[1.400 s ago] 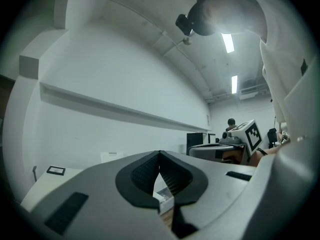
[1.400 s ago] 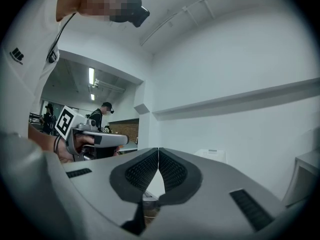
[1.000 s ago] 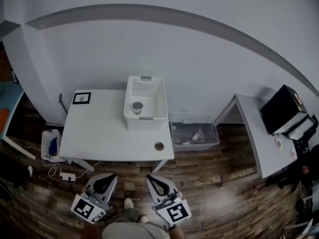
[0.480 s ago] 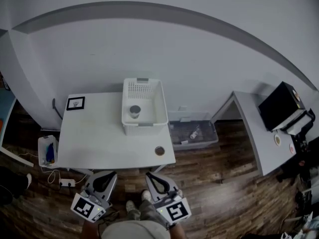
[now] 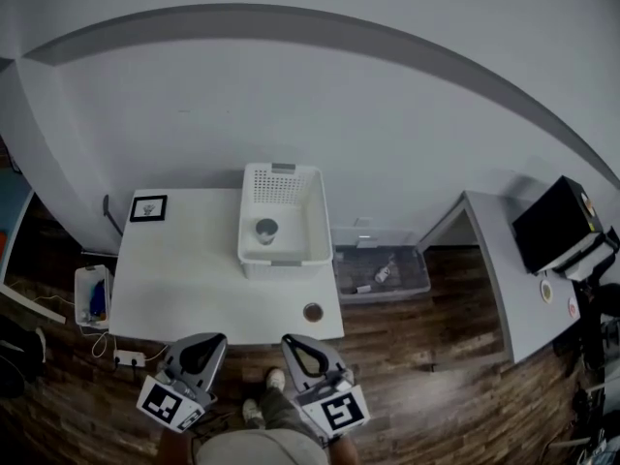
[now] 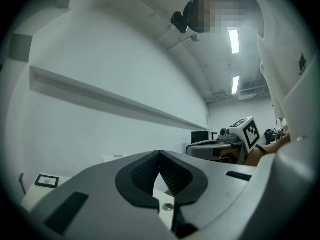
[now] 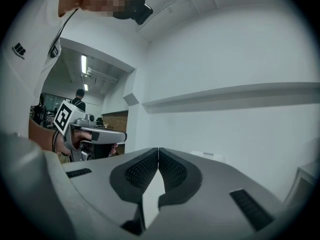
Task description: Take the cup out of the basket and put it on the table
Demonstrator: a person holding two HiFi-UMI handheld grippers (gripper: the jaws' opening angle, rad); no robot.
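Grey-jawed, the left gripper (image 5: 202, 350) is clenched on nothing, just short of the white table's (image 5: 184, 279) near edge; the small grey cup (image 5: 266, 229) stands upright inside the white basket (image 5: 318, 223), ahead across the table and well apart; the right gripper (image 5: 303, 353), likewise clenched and empty, looks slightly nearer

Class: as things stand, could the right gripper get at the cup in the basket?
Probably not yet. The right gripper is shut and hangs by the front edge of the table, while the cup sits in the basket farther back. The basket is open-topped, so nothing blocks the way from above.
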